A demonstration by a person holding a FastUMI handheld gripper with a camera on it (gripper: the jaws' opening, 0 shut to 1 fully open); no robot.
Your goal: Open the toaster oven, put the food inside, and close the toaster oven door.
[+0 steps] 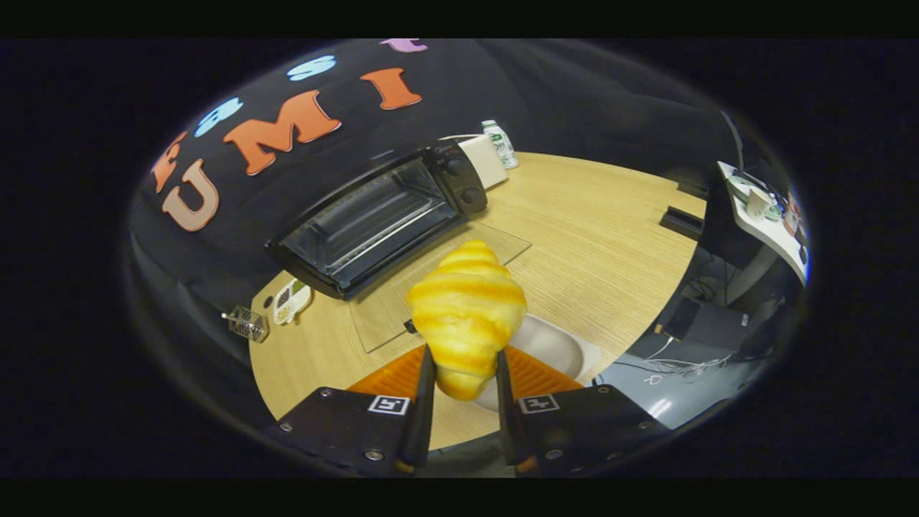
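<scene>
My gripper (463, 373) is shut on a yellow croissant (467, 316), both fingers pressing its lower end while the rest sticks up ahead of them. It hangs above a white plate (556, 345) on the wooden table (596, 237). Beyond the croissant stands the black toaster oven (380, 215), its cavity and wire rack showing. Its glass door (445, 280) lies folded down flat toward me on the table. Two knobs sit on the oven's right panel.
A white box (484, 159) and a plastic bottle (501, 143) stand behind the oven's right side. A small wire basket (246, 323) and a white dish (291, 300) sit at the table's left end. A side desk (764, 215) with cups is far right, cables on the floor.
</scene>
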